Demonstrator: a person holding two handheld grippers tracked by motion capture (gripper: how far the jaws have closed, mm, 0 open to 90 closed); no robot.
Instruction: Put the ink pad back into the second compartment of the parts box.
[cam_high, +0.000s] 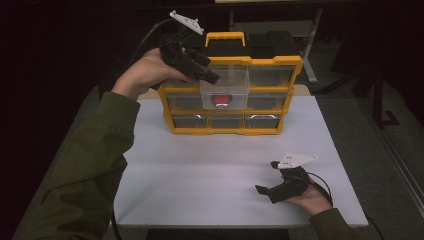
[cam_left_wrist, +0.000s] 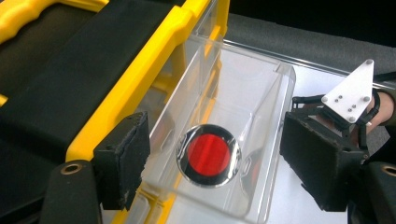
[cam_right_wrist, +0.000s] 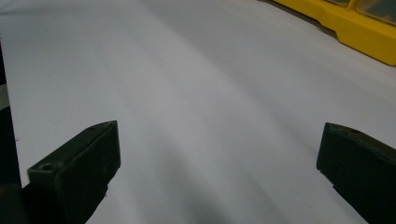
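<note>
One red disc (cam_left_wrist: 208, 154) shows clearly through the left hand-held gripper (cam_left_wrist: 212, 163) view's drawer (cam_left_wrist: 261, 107).

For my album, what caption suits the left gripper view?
Open left gripper above a pulled-out clear drawer holding a red disc.

White table (cam_high: 200, 175); yellow drawer organizer (cam_high: 227, 125) standing at far edge, middle.

Yellow-and-black organizer (cam_high: 227, 127) stands upright at the table's far edge. One clear drawer (cam_high: 225, 86) of its top row, middle column, is pulled out. A round red-faced disc (cam_left_wrist: 208, 155) lies flat inside that drawer.
</note>
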